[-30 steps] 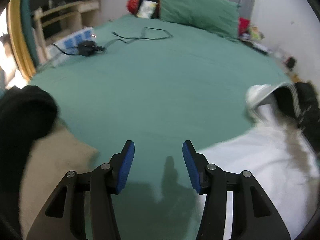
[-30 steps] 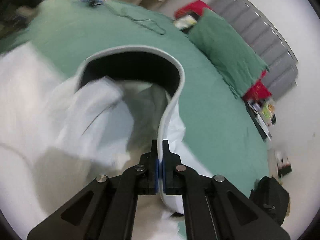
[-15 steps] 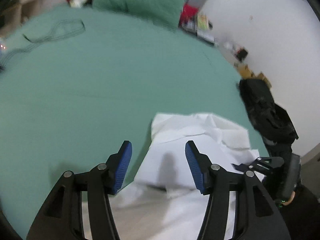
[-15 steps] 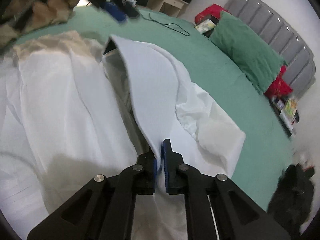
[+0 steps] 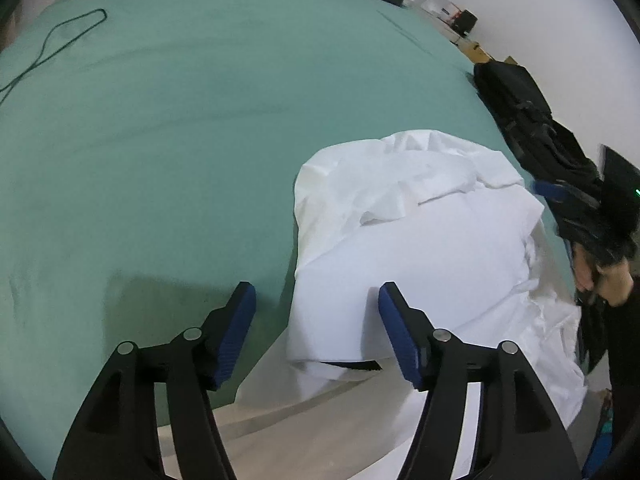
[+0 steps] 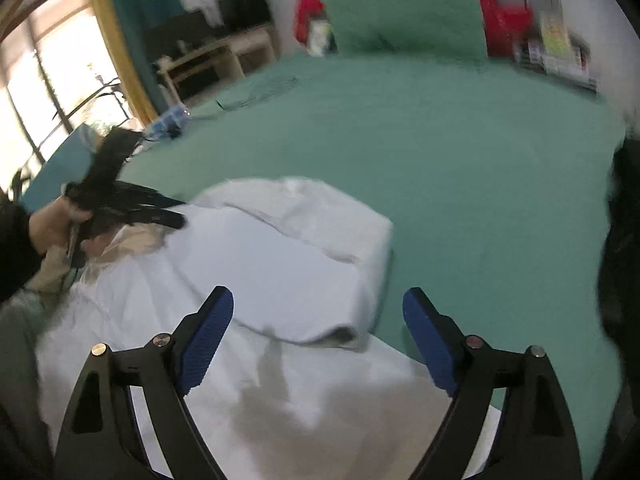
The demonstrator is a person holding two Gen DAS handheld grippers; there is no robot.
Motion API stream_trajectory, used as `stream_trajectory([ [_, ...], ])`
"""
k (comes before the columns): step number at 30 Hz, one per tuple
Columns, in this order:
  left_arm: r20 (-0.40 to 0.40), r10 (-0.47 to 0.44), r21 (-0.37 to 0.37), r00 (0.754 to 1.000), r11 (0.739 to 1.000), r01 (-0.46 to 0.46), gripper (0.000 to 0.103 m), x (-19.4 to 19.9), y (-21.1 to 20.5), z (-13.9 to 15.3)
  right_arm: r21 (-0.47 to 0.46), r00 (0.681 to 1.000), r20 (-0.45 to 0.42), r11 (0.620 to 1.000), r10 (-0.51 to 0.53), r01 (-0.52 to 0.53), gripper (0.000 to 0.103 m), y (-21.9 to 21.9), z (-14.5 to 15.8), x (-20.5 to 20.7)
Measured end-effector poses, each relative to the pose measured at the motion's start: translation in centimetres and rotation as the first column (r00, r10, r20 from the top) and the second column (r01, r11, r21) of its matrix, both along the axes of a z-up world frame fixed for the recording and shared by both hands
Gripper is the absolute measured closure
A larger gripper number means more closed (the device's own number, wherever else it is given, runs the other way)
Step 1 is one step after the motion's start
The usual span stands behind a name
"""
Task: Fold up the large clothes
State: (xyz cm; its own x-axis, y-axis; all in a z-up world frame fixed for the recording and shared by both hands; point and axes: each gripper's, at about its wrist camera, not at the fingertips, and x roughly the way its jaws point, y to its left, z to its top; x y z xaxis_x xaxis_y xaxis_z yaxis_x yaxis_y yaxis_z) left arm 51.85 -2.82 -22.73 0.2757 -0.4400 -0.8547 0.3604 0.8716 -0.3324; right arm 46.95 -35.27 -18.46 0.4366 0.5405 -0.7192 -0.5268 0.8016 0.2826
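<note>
White garment partly folded on the green bed, both tools letting go.

The white garment point(image 5: 420, 240) lies bunched near the bed's point(image 5: 180, 140) edge, one flap folded over itself; the left tool point(image 5: 316, 300) hovers above it, jaws opening, nothing between them; the right tool point(image 6: 318, 304) is likewise spreading wide over the cloth, seemingly clear of it, though that view is blurred.

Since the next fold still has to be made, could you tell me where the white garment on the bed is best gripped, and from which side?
I would take the white garment at its folded near-left corner, coming from the green sheet side. There the layers end in one raised edge with bare bed beside it. The left gripper, jaws opening and empty, already hangs over it.
</note>
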Motion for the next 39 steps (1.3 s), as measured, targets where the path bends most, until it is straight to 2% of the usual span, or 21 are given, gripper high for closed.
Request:
stream_trajectory([
  [2, -0.006, -0.033, 0.004, 0.999, 0.999, 0.033, 0.024, 0.2, -0.5, -0.1, 0.074, 0.988, -0.151, 0.997, 0.017, -0.006, 0.016, -0.3, -2.1, 2.6],
  [4, 0.0, -0.06, 0.021, 0.998, 0.998, 0.06, 0.019, 0.2, -1.1, -0.3, 0.186, 0.957, -0.279, 0.982, 0.086, -0.034, 0.016, 0.1, -3.9, 4.4],
  [6, 0.019, -0.081, 0.063, 0.997, 0.995, 0.079, 0.015, -0.2, -2.0, -0.4, 0.196, 0.944, -0.307, 0.979, 0.121, -0.062, 0.017, 1.3, -4.8, 5.1],
  [8, 0.035, -0.113, 0.117, 0.993, 0.987, 0.108, 0.01, -0.6, -3.3, -0.4, 0.175, 0.947, -0.274, 0.977, 0.165, -0.12, 0.053, 3.2, -4.7, 4.8],
  [9, 0.045, -0.123, 0.158, 0.991, 0.981, 0.114, 0.01, -0.7, -3.9, -0.4, 0.127, 0.949, -0.269, 0.982, 0.168, -0.138, 0.081, 4.1, -4.7, 4.6],
  [10, 0.051, -0.129, 0.188, 0.99, 0.975, 0.118, 0.01, -0.8, -4.4, -0.5, 0.082, 0.951, -0.258, 0.985, 0.17, -0.154, 0.082, 5.1, -4.7, 4.4],
  [12, 0.077, -0.148, 0.233, 0.986, 0.964, 0.127, 0.022, -1.1, -5.3, -0.3, 0.028, 0.964, -0.19, 0.982, 0.187, -0.185, 0.086, 6.6, -4.0, 3.3],
  [13, 0.092, -0.149, 0.223, 0.984, 0.967, 0.126, 0.044, -1.2, -5.5, 0.0, -0.042, 0.976, -0.125, 0.982, 0.179, -0.186, 0.087, 7.5, -3.3, 2.4],
  [14, 0.121, -0.124, 0.225, 0.985, 0.97, 0.095, 0.07, -1.2, -5.5, 0.6, -0.113, 0.984, -0.055, 0.978, 0.17, -0.175, 0.088, 8.2, -2.6, 1.6],
  [16, 0.177, -0.085, 0.215, 0.981, 0.976, 0.046, 0.079, -1.3, -5.3, 2.0, -0.277, 0.974, 0.119, 0.949, 0.192, -0.153, 0.088, 10.0, -1.4, -0.8],
  [17, 0.235, -0.071, 0.221, 0.969, 0.975, 0.018, 0.08, -1.7, -5.3, 2.8, -0.36, 0.949, 0.23, 0.925, 0.216, -0.123, 0.088, 11.2, -0.6, -2.3],
  [18, 0.316, -0.068, 0.246, 0.946, 0.969, -0.013, 0.08, -2.5, -5.4, 3.7, -0.441, 0.907, 0.338, 0.893, 0.252, -0.083, 0.088, 12.8, -0.2, -4.2],
  [19, 0.347, -0.072, 0.265, 0.935, 0.964, -0.024, 0.08, -3.1, -5.6, 4.1, -0.492, 0.877, 0.389, 0.868, 0.284, -0.063, 0.088, 13.7, -0.2, -5.2],
  [20, 0.376, -0.076, 0.291, 0.923, 0.956, -0.04, 0.08, -4.0, -5.9, 4.2, -0.564, 0.829, 0.448, 0.825, 0.334, -0.027, 0.088, 15.0, -0.7, -6.8],
  [21, 0.397, -0.084, 0.312, 0.914, 0.949, -0.049, 0.08, -4.7, -6.4, 4.1, -0.624, 0.783, 0.487, 0.781, 0.388, 0.001, 0.088, 16.3, -1.6, -8.4],
  [24, 0.439, -0.157, 0.404, 0.884, 0.914, -0.039, 0.078, -8.3, -7.6, 3.4, -0.709, 0.685, 0.551, 0.7, 0.477, 0.083, 0.087, 17.4, -3.8, -11.7],
  [26, 0.439, -0.176, 0.421, 0.881, 0.907, -0.029, 0.078, -10.3, -7.0, 3.4, -0.734, 0.659, 0.557, 0.671, 0.505, 0.106, 0.085, 17.2, -4.8, -13.3],
  [30, 0.401, -0.176, 0.381, 0.899, 0.925, 0.012, 0.078, -14.0, -4.8, 4.0, -0.778, 0.668, 0.494, 0.626, 0.557, 0.052, 0.082, 16.5, -6.1, -16.0],
  [33, 0.388, -0.17, 0.375, 0.906, 0.927, 0.014, 0.078, -16.2, -3.8, 4.2, -0.805, 0.669, 0.452, 0.593, 0.589, 0.021, 0.081, 15.7, -6.4, -17.9],
  [36, 0.373, -0.157, 0.381, 0.915, 0.925, 0.003, 0.078, -18.8, -3.3, 4.3, -0.82, 0.701, 0.412, 0.573, 0.582, 0.007, 0.076, 14.8, -6.4, -19.4],
  [39, 0.357, -0.137, 0.352, 0.924, 0.936, 0.003, 0.075, -21.2, -2.8, 4.6, -0.822, 0.732, 0.389, 0.569, 0.559, 0.002, 0.071, 12.7, -5.7, -20.9],
])
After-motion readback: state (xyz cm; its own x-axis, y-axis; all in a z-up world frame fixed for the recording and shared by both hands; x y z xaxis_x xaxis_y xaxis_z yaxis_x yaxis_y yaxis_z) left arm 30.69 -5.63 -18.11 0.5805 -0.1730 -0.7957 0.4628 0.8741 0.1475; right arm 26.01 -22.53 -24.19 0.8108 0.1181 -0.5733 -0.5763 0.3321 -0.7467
